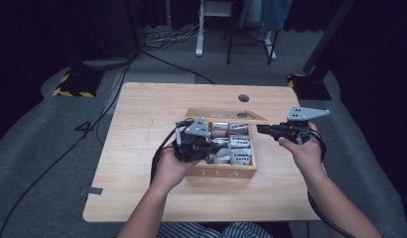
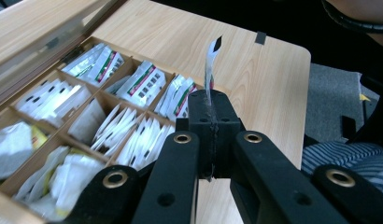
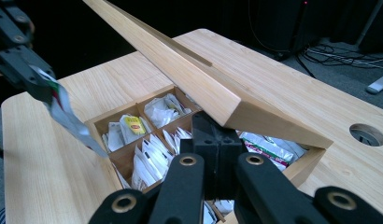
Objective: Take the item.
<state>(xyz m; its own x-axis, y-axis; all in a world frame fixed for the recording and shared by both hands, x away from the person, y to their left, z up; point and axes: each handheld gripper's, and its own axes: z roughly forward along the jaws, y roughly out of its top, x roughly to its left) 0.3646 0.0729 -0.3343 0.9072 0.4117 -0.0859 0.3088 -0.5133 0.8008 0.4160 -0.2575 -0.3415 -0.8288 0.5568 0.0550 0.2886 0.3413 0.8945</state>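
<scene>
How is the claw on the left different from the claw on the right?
The left gripper pinches a tea bag packet between shut jaws; the right gripper is shut on nothing. The left gripper sits over the tea box; the right gripper props up its lid. Both are black.

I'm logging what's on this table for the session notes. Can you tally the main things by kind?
Tea box: 1
Box lid: 1
Hand-held gripper: 2, left and right
Sachet held clear of the box: 1
Total: 5, loose sachets in the box uncounted.
</scene>
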